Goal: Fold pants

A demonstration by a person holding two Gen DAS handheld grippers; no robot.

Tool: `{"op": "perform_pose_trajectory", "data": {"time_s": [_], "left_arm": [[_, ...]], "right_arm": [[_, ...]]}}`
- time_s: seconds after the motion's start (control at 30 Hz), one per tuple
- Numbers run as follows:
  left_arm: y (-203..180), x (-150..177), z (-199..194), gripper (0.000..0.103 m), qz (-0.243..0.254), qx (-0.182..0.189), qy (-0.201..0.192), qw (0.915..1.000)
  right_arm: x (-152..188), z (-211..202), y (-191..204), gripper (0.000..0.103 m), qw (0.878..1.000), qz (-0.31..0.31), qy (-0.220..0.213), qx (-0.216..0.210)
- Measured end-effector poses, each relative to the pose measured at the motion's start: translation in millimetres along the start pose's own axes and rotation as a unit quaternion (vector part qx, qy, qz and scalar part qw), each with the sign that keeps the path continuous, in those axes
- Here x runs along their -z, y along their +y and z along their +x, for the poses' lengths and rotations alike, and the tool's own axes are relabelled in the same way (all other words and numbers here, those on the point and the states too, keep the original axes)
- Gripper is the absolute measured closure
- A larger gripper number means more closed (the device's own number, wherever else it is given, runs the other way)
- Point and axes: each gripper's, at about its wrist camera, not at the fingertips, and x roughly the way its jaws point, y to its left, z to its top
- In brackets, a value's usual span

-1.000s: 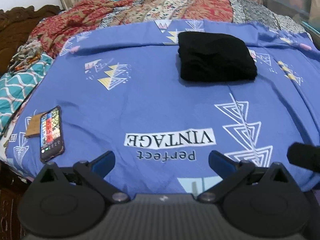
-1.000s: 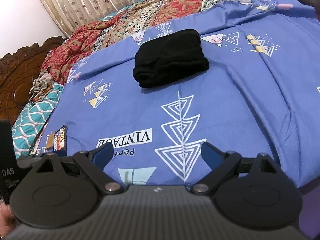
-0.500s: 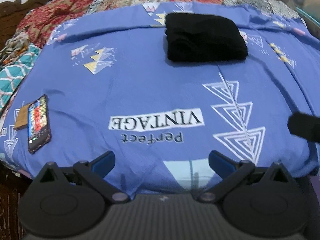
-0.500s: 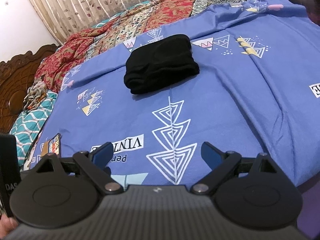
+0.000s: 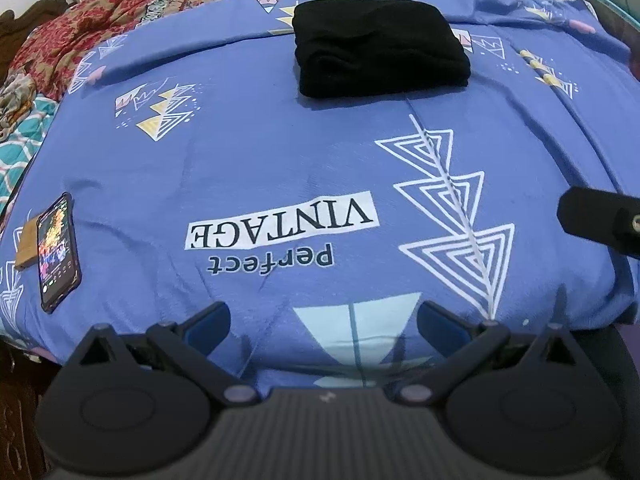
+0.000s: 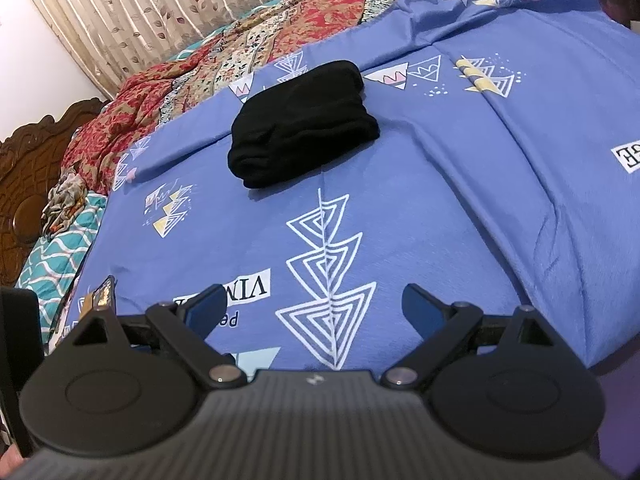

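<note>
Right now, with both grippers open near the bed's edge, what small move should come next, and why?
Probably none beyond drawing back: the black pants already lie as a compact folded bundle on the blue sheet, and the left gripper and right gripper are open, empty, well short of them.

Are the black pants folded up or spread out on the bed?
Folded. The black pants sit as one compact, layered bundle on the blue sheet, no legs stretched out.

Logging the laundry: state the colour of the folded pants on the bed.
Plain black, no visible pattern; the pants show best in the left wrist view.
</note>
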Motion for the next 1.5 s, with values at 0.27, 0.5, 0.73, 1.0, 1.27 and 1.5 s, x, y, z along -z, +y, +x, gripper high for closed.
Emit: {"op": "perform_pose_trajectory", "data": {"time_s": [0.27, 0.5, 0.73, 1.0, 1.27, 1.5], "left_arm": [[-6, -2, 5, 0.000, 0.006, -0.004, 0.011, 0.9999], [-4, -1, 8, 0.000, 0.001, -0.003, 0.023, 0.9997], [-2, 0, 10, 0.000, -0.003, 0.001, 0.030, 0.9996], [2, 2, 11, 0.000, -0.009, 0.007, 0.036, 0.9993], [3, 3, 12, 0.000, -0.013, 0.008, 0.041, 0.9990], [3, 3, 13, 0.000, -0.014, 0.008, 0.043, 0.9990]], "right_arm": [[-3, 3, -10, 0.007, 1.000, 0.010, 0.008, -0.003], [-5, 5, -14, 0.007, 1.000, 0.012, 0.015, -0.006], [-6, 7, -13, 0.007, 1.000, 0.008, 0.022, -0.007], [-6, 9, -13, 0.007, 1.000, 0.006, 0.029, -0.008], [-5, 9, -12, 0.007, 0.999, 0.006, 0.032, -0.008], [-4, 9, -11, 0.007, 0.999, 0.007, 0.032, -0.008]]}}
